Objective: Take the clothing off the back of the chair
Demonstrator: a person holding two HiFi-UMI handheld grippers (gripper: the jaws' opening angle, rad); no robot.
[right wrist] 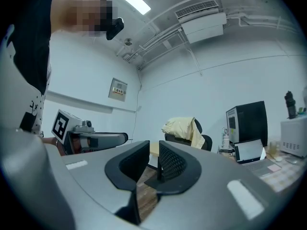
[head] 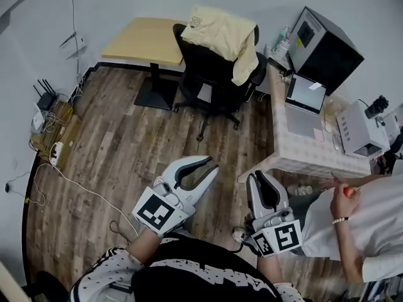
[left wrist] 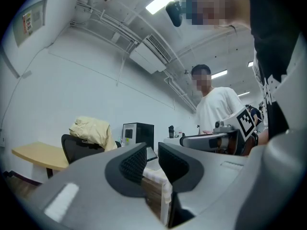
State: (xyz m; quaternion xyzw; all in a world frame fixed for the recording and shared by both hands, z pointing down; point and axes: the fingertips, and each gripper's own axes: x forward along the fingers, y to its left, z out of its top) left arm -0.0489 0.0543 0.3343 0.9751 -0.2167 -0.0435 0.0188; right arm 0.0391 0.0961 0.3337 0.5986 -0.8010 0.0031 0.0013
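A pale yellow garment [head: 220, 33] hangs over the back of a black office chair [head: 211, 80] across the room. In the left gripper view the garment [left wrist: 91, 128] is far off to the left, and in the right gripper view the garment [right wrist: 182, 127] lies straight beyond the jaws. My left gripper [head: 213, 166] and right gripper [head: 261, 176] are held side by side close to my body, well short of the chair, pointing level toward it. Both have their jaws slightly apart with nothing between them; the left gripper [left wrist: 152, 150] and right gripper [right wrist: 154, 150] show narrow gaps.
A light wooden table [head: 141, 39] stands left of the chair. To the right is a checked-cloth table [head: 308, 156] with a laptop [head: 305, 96] and a black box [head: 327, 46]. A person [head: 365, 219] stands at my right. Cables and a router [head: 45, 99] lie by the left wall.
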